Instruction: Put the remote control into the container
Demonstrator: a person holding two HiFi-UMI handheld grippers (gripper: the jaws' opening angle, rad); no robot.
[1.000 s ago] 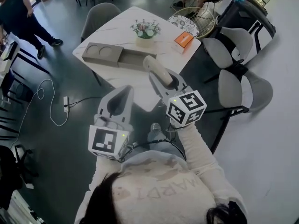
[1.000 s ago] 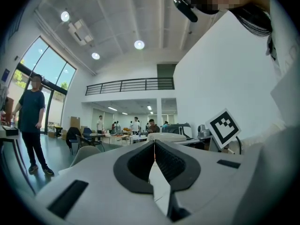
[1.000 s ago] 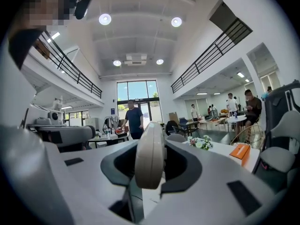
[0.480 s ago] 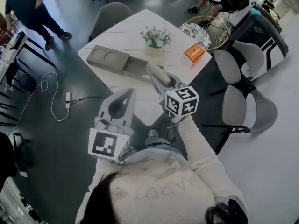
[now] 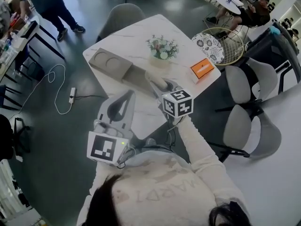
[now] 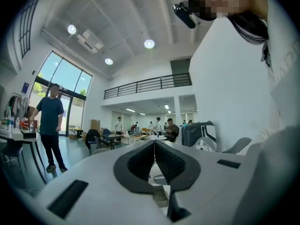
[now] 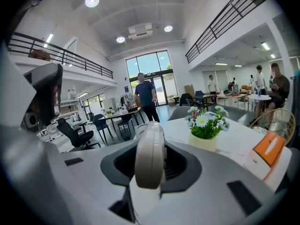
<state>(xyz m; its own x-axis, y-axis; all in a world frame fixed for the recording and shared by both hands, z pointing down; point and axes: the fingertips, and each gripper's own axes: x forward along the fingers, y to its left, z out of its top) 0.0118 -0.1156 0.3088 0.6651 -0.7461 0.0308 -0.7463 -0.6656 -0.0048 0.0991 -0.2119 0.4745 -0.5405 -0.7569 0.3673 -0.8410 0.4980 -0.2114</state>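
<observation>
Grey container (image 5: 113,66) along table's (image 5: 136,32) left edge, flower pot (image 5: 162,51) just behind it, orange box (image 5: 202,68) at right corner; right tool (image 5: 164,86) grips remote control (image 7: 150,153), left tool (image 6: 154,150) closed.

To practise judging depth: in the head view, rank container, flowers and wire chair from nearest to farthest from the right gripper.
1. Container: right beside it, stretching left.
2. Flowers: beyond, mid-table.
3. Wire chair: off the table, far right.
</observation>
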